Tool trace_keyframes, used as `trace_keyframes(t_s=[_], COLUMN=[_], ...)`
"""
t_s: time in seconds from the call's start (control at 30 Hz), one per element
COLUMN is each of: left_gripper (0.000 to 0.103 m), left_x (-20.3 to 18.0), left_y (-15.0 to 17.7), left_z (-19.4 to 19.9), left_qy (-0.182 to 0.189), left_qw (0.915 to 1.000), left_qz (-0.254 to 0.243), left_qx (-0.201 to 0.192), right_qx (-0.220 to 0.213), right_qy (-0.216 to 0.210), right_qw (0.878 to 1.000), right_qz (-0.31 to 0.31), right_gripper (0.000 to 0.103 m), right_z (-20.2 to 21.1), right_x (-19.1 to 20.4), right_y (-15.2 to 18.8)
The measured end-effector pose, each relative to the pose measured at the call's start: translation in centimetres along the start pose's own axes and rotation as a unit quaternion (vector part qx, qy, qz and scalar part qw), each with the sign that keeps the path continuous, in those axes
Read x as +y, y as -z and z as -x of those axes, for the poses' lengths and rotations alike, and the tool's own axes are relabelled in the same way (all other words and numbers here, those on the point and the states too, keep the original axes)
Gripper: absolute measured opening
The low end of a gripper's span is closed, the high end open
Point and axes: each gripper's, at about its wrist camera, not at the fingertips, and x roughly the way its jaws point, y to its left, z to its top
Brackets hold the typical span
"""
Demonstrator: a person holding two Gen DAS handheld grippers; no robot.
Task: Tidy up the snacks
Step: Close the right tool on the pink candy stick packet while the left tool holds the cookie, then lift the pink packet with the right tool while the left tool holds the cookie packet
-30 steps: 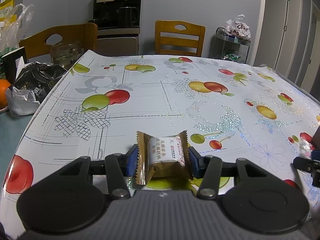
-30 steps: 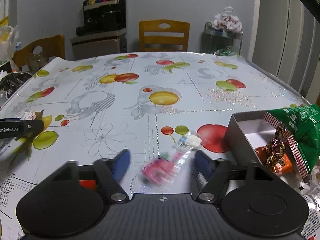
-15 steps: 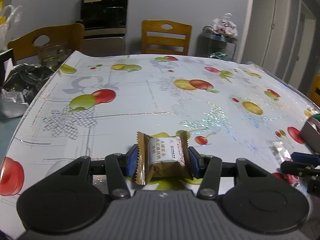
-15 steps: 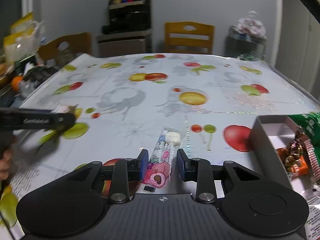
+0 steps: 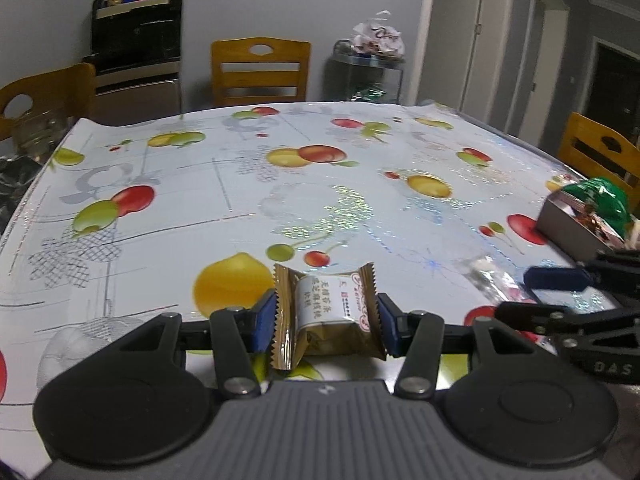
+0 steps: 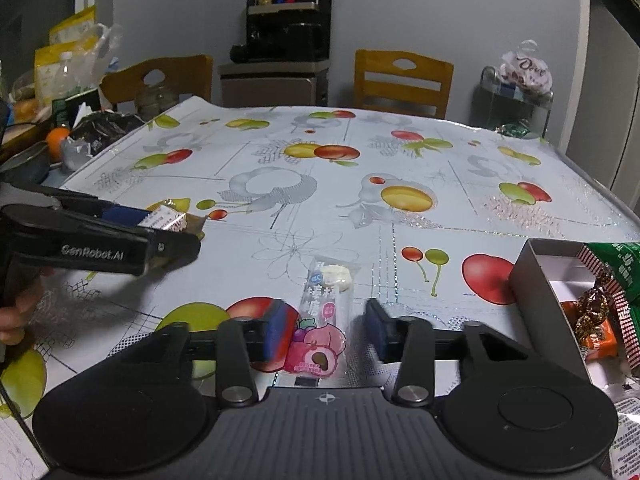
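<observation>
right gripper (image 6: 326, 330): fingers just reopened, released around pink candy stick (image 6: 325, 320) lying near desk's right edge beside grey box (image 6: 536, 280) | left gripper (image 5: 326, 320): clenched on brown snack packet (image 5: 326, 314) | regrasp likely needed

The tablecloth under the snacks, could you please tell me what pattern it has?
The tablecloth is white with red, yellow and green fruit and grey line drawings, clearest in the right wrist view.

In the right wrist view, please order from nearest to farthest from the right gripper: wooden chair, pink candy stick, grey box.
1. Pink candy stick, between the right gripper jaws.
2. Grey box, at the right.
3. Wooden chair, beyond the table's far edge.
</observation>
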Motion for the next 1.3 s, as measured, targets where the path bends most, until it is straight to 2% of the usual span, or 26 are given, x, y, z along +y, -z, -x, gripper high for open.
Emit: trace_keyframes(t_s=[0.13, 0.3, 0.4, 0.67, 0.83, 1.13, 1.23, 1.3], left_gripper=[0.049, 0.049, 0.049, 0.049, 0.048, 0.047, 0.047, 0.047], left_x=[-0.2, -0.2, -0.4, -0.5, -0.5, -3.9, -6.1, -7.6], left_y=[0.0, 0.0, 0.1, 0.1, 0.2, 1.4, 2.0, 2.4], left_z=[0.0, 0.0, 0.1, 0.1, 0.2, 1.6, 2.0, 2.3], left_qy=[0.005, 0.006, 0.009, 0.014, 0.015, -0.053, -0.067, -0.062], left_qw=[1.0, 1.0, 0.9999, 0.9997, 0.9997, 0.9964, 0.9936, 0.9924], left_qz=[-0.006, -0.006, -0.014, -0.018, -0.019, -0.066, -0.09, -0.106], left_qx=[0.001, 0.001, 0.002, 0.002, 0.002, -0.003, -0.006, -0.008], right_qx=[0.004, 0.0, -0.003, -0.025, -0.031, -0.047, -0.055, -0.057], right_qy=[0.001, 0.002, 0.008, -0.012, -0.029, -0.048, -0.049, -0.051], right_qw=[1.0, 1.0, 0.999, 1.0, 0.999, 0.997, 0.997, 0.997], right_qz=[0.002, 0.022, 0.034, 0.004, 0.016, 0.027, 0.019, 0.014], right_gripper=[0.055, 0.028, 0.018, 0.017, 0.017, 0.016, 0.012, 0.01], right_z=[-0.6, -0.5, -0.3, 3.0, 6.3, 11.5, 12.5, 12.8], right_x=[0.1, 0.6, 0.9, -0.5, -1.2, -4.1, -5.6, -6.5], right_y=[-0.3, -0.3, -0.2, -0.7, 0.4, 2.7, 3.1, 3.4])
